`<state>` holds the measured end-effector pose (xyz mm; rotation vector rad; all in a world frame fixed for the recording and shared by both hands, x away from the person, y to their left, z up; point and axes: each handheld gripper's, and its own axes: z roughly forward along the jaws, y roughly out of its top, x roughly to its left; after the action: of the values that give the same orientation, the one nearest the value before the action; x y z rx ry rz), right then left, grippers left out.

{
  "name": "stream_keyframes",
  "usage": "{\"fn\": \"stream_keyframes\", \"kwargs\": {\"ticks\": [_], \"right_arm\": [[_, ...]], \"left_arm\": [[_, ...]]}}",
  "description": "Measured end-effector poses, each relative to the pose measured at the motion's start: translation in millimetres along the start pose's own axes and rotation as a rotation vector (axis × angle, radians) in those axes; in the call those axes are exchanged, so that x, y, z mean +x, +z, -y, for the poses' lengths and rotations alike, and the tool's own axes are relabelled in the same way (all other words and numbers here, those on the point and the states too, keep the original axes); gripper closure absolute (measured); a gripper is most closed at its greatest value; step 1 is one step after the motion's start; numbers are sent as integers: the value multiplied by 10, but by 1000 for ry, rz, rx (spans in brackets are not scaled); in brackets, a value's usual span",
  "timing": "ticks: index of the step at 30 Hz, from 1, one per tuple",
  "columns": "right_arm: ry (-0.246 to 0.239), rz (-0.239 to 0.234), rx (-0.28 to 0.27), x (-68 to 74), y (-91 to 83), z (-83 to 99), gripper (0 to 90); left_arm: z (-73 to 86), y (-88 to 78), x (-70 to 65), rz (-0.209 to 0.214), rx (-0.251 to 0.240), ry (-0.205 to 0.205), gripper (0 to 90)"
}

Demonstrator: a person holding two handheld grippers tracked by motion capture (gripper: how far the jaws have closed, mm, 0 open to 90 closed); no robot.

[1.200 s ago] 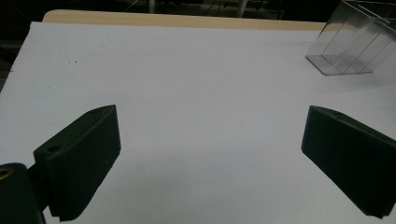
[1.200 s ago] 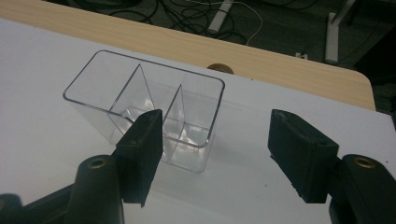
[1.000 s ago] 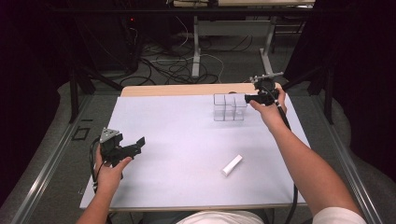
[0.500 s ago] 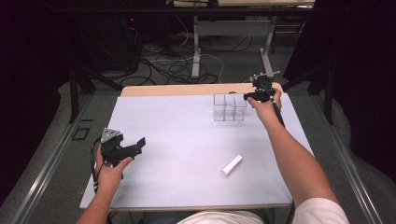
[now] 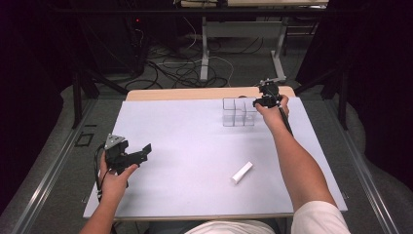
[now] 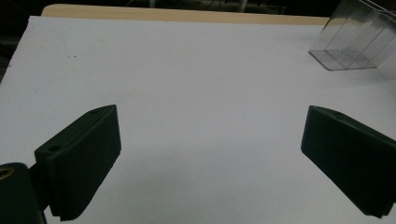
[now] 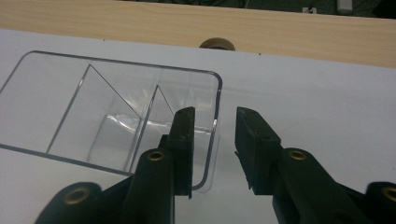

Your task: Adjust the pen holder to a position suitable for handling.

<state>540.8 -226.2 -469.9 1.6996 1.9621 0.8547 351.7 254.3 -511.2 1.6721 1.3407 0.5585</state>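
Clear organizer (image 7: 70, 102), end wall between right gripper (image 7: 215, 135)'s narrowing, not yet pressing fingers, arm outstretched.

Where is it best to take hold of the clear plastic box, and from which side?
Grip the end wall of the clear box from above: it stands upright with its top open, so one jaw goes inside and one outside. The right claw already straddles that thin wall, not yet pressing.

The clear plastic organizer (image 5: 238, 112) stands upright and empty on the tabletop (image 5: 185, 146), toward one o'clock near the far edge. Thin walls split it into three open-topped compartments (image 7: 65, 107); its right end wall (image 7: 215, 126) sits between gripper jaws.
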Motion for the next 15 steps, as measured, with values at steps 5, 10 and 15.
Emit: {"fn": "stream_keyframes", "kwargs": {"ticks": [5, 10, 15], "right_arm": [[19, 9, 17, 33, 38, 11, 773], [49, 8, 33, 37, 85, 25, 820], [70, 28, 50, 47, 118, 42, 845]], "left_arm": [[2, -2, -5, 2, 1, -1, 50], [3, -1, -6, 3, 3, -2, 50], [6, 1, -4, 1, 7, 0, 51]]}}
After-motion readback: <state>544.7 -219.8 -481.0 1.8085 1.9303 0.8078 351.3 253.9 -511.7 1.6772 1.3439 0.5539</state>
